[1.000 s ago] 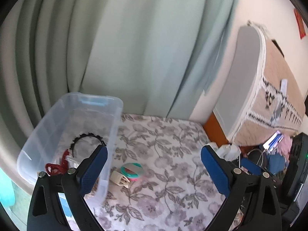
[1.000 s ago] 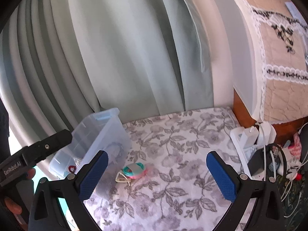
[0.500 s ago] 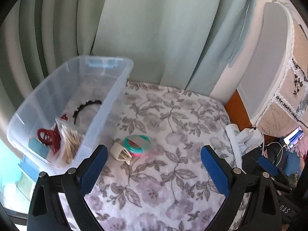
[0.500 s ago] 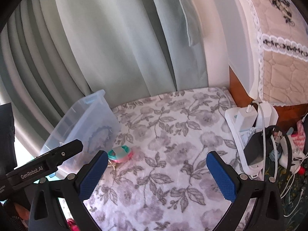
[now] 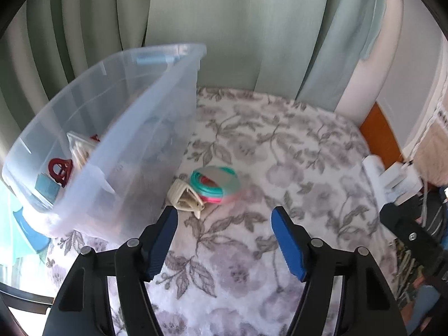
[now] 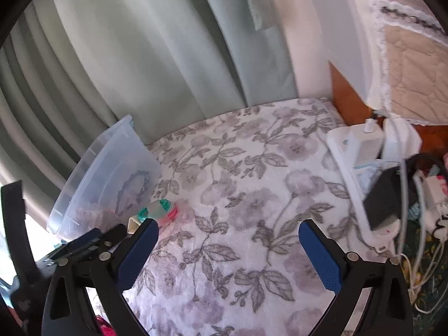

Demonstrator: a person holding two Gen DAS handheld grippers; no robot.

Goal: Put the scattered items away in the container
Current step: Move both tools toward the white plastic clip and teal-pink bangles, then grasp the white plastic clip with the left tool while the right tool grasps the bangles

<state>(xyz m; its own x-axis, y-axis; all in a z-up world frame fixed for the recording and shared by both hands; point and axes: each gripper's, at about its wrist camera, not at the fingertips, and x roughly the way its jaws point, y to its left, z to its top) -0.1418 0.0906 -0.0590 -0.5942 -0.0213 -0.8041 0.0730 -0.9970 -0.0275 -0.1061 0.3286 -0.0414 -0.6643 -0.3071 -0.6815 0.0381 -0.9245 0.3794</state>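
You are aiming your left claw (image 5: 224, 221), jaws just narrowed but holding nothing, at the clip (image 5: 184, 200) and bands (image 5: 215, 180) lying at twelve o'clock beside the bin (image 5: 156, 117), while your right claw (image 6: 228, 236) is waiting wide and unladen.

Grey floral cloth (image 5: 280, 154); teal-pink rings (image 5: 215, 184).

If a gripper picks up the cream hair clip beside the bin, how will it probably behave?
The cream hair clip looks like thin hard plastic, so probably light and stiff. Its glossy curved shell may slip between pads. It touches the hair ties, which might shift.
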